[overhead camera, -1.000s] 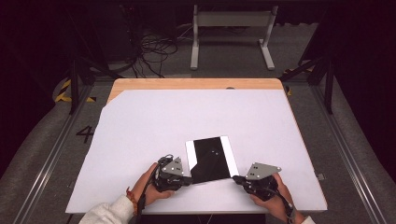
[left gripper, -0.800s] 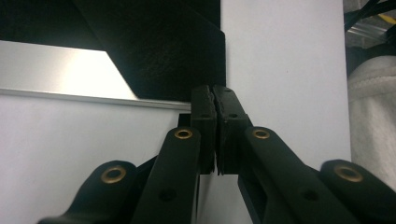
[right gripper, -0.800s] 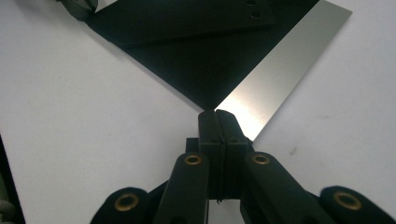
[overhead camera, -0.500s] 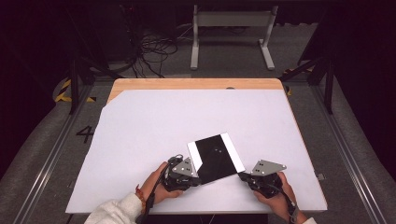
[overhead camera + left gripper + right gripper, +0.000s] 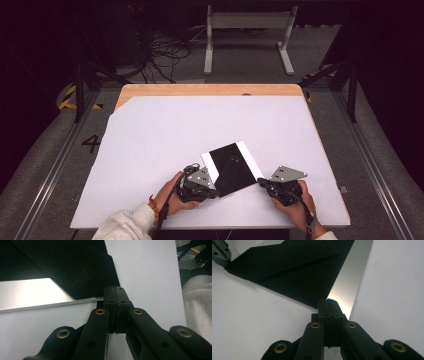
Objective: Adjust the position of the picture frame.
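A flat black sheet (image 5: 232, 167) with shiny silver strips along two sides lies askew near the front of the white table (image 5: 200, 125). My left gripper (image 5: 214, 191) sits at its near left corner, jaws together. In the left gripper view the tips (image 5: 115, 287) meet the silver strip's edge beside the black sheet (image 5: 75, 270); the jaws have just been closing, and I see nothing between the pads. My right gripper (image 5: 260, 182) is shut at the sheet's near right corner, its tips (image 5: 327, 300) touching the sheet (image 5: 299, 277) where the silver strip ends.
The table's front edge runs just behind both hands. A wooden border (image 5: 210, 90) marks the far edge. Beyond it stand a metal frame (image 5: 247, 30) and loose cables (image 5: 165, 50) on the floor. A light sleeve (image 5: 197, 302) lies right of the left gripper.
The sheet has turned so that its far end leans more to the left. The left gripper has slid right along the front to the sheet's corner. The right gripper has hardly moved.
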Motion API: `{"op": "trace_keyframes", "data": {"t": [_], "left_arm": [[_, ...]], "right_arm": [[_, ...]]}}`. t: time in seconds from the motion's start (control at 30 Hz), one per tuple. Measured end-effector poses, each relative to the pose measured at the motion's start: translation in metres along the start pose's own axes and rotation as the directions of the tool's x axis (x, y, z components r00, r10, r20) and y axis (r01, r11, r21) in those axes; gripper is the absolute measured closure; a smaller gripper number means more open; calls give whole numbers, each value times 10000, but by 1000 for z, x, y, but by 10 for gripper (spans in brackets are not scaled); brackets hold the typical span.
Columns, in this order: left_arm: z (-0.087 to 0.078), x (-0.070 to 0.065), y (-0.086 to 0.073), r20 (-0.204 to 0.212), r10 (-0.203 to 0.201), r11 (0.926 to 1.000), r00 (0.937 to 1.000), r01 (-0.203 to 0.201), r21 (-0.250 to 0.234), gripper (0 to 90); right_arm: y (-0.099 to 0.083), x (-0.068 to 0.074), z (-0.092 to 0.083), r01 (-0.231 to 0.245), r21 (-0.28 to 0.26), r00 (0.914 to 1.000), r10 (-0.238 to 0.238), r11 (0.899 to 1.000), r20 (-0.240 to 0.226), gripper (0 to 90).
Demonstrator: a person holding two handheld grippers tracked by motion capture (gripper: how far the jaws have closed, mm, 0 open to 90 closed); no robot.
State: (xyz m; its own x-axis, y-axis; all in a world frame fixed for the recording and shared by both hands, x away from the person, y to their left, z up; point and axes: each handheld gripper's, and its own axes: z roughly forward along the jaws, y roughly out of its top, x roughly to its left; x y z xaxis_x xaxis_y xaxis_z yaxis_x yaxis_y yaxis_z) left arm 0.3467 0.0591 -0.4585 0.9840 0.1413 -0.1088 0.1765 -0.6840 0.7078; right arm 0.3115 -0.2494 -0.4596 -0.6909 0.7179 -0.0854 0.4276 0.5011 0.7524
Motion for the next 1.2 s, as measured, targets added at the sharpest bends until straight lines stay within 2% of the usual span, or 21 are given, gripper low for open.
{"op": "trace_keyframes", "data": {"t": [0.07, 0.13, 0.2, 0.23, 0.3, 0.37, 0.43, 0.53, 0.57, 0.63, 0.7, 0.73, 0.8, 0.83, 0.9, 0.97, 1.03, 1.07, 1.1, 1.13, 1.2], "left_arm": [[-6, 4, 1, -204, -68, 9999, 9998, 66, -123, 896], [-15, 13, 0, -460, -266, 9989, 9986, 247, -399, 897], [-20, 19, -1, -831, -251, 9991, 9962, 222, -360, 896], [-22, 25, -3, -879, -521, 9973, 9948, 472, -567, 896], [-28, 35, -6, -1288, -666, 9963, 9894, 591, -617, 896], [-32, 44, -8, -1447, -895, 9935, 9854, 780, -831, 894], [-35, 51, -8, -1768, -951, 9931, 9796, 812, -844, 888], [-35, 62, -9, -2213, -1068, 9920, 9694, 886, -904, 882], [-35, 67, -10, -2228, -1196, 9907, 9675, 1016, -906, 878], [-34, 75, -11, -2664, -1369, 9888, 9541, 1156, -944, 874], [-34, 84, -13, -2820, -1612, 9852, 9458, 1372, -1027, 865], [-33, 87, -13, -3076, -1701, 9838, 9362, 1434, -1076, 855], [-32, 95, -14, -2967, -1962, 9787, 9346, 1681, -1178, 855], [-31, 98, -14, -3095, -2012, 9778, 9294, 1719, -1195, 855], [-28, 105, -13, -3089, -2146, 9751, 9266, 1851, -1220, 857], [-24, 110, -12, -3343, -2233, 9738, 9156, 1943, -1183, 854], [-21, 115, -11, -3282, -2447, 9690, 9123, 2187, -1147, 842], [-21, 115, -11, -3282, -2447, 9690, 9123, 2187, -1147, 829], [-22, 118, -10, -3277, -2626, 9638, 9076, 2305, -1339, 829], [-21, 120, -10, -3132, -2683, 9624, 9110, 2390, -1292, 829], [-19, 120, -10, -3103, -2675, 9630, 9122, 2421, -1187, 829]], "right_arm": [[-1, -3, -1, -122, -6, 9998, 122, 9999, 140, 900], [-3, -7, -2, -413, -59, 9991, 414, 9991, 121, 900], [-3, -7, -2, -454, -41, 9988, 455, 9990, 158, 900], [-3, -7, -2, -449, -31, 9988, 450, 9990, 174, 900], [-2, -7, -1, -430, -19, 9987, 430, 9991, 260, 900], [-2, -7, -1, -447, -39, 9985, 448, 9990, 312, 900], [0, -8, 1, -501, -29, 9981, 502, 9987, 357, 900], [1, -10, 3, -664, -3, 9971, 664, 9978, 380, 900], [2, -10, 4, -697, 2, 9969, 697, 9976, 377, 900], [4, -11, 6, -694, 22, 9967, 692, 9976, 426, 900], [6, -12, 8, -662, 79, 9966, 658, 9978, 502, 900], [7, -13, 9, -660, 72, 9966, 656, 9978, 504, 900], [9, -14, 10, -702, 58, 9961, 698, 9975, 542, 900], [9, -15, 11, -705, 67, 9961, 701, 9975, 529, 900], [10, -15, 12, -738, 65, 9957, 733, 9973, 567, 900], [11, -16, 13, -701, 88, 9958, 694, 9975, 600, 900], [12, -17, 14, -718, 87, 9955, 711, 9974, 623, 900], [12, -17, 15, -697, 79, 9955, 691, 9975, 649, 900], [13, -18, 16, -722, 80, 9954, 715, 9974, 640, 900], [14, -19, 17, -730, 76, 9953, 724, 9973, 642, 900], [15, -20, 18, -734, 47, 9951, 730, 9973, 669, 900]]}}
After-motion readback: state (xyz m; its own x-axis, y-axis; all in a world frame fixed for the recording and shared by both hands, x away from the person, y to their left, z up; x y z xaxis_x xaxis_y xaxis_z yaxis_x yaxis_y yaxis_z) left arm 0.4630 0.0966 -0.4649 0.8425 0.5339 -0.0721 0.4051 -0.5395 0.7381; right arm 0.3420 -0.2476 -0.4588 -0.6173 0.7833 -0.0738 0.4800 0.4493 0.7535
